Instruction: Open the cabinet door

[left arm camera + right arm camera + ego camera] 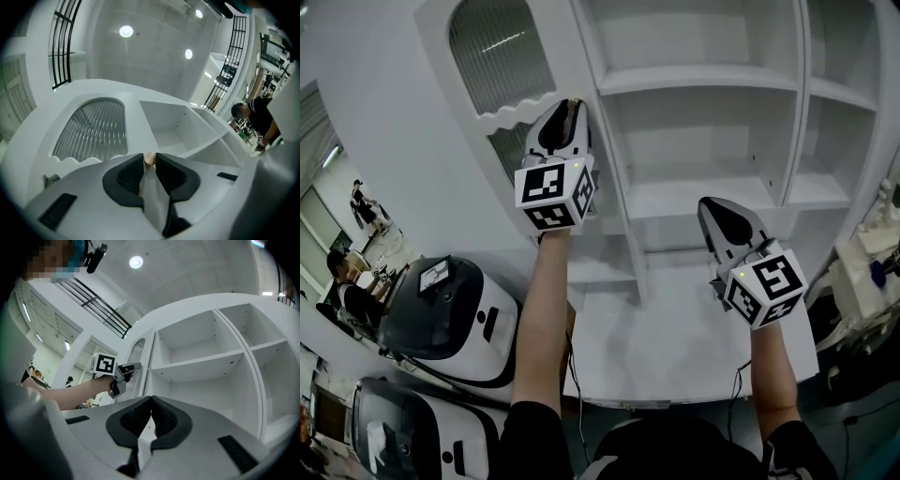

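The white cabinet door (492, 56) has an arched ribbed glass panel (93, 131) and stands at the left of the open shelves. My left gripper (572, 105) is raised to the door's right edge, and its black pads (126, 176) are closed on a small tan door knob (149, 160). The right gripper view shows that left gripper (124, 372) at the door's edge (140, 357). My right gripper (705, 204) hangs lower, in front of the shelves, touching nothing. Its jaws (151, 399) meet at the tips with nothing between them.
Open white shelves (703, 80) fill the cabinet to the right of the door, above a white counter (675, 328). Two white and black machines (450, 314) stand at lower left. People (352, 291) are in the room at far left. White equipment (872, 253) stands at the right.
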Demonstrator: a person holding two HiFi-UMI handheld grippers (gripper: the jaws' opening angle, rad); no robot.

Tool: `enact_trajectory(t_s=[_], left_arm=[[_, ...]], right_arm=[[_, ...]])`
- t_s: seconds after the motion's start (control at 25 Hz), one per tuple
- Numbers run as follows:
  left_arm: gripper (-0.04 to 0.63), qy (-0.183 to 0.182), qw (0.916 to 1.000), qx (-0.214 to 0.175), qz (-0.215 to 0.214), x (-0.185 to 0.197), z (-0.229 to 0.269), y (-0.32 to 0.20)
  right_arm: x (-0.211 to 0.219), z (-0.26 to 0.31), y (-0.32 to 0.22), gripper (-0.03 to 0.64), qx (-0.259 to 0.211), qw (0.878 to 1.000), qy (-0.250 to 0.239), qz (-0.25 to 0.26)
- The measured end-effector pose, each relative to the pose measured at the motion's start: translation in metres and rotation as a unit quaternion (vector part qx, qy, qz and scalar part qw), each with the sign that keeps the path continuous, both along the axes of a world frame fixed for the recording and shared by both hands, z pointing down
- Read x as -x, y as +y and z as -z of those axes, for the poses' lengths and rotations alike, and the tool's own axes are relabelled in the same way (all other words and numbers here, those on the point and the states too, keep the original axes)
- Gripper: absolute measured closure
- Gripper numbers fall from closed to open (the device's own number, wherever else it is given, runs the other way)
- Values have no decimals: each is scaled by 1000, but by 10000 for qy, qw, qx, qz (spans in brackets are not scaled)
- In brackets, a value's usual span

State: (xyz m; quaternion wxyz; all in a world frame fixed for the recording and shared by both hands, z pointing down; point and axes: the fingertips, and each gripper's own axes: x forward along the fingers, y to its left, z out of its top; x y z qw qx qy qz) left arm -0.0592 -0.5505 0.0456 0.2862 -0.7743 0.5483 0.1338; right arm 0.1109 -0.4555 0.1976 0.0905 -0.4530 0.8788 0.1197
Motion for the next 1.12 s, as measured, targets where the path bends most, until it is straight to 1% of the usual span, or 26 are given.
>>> enact_trajectory(t_s=[0.04,0.24,0.36,0.44,0.6,0.76,0.96,1.12], left_arm=[[509,-14,10000,-5,11,-1,0,0],[509,-31,10000,-11,75,-1,-1,2],[511,-104,9998,-27,154,1,-1,4],[511,-125,9998,-51,130,1,-1,8],[511,39,9999,-78,-97,7,-2,23],[511,53,9995,-113,-288,11,-1,40],[512,77,9974,-127,-702,22,-3,65],[512,128,9934,-110,-1136,33,-4,83]], right_arm=[[-1,0,0,600,6,10000,-11,-14],[-5,-4,4,600,38,10000,-38,-56],[-5,-4,4,600,57,9999,-50,-66],[-5,-4,5,600,65,9999,-63,-59],[0,-7,7,600,87,9999,-76,-54],[12,-10,9,600,153,9999,-22,-30],[36,-7,19,600,132,9999,77,-19],[55,-9,25,600,164,9998,97,-58]])
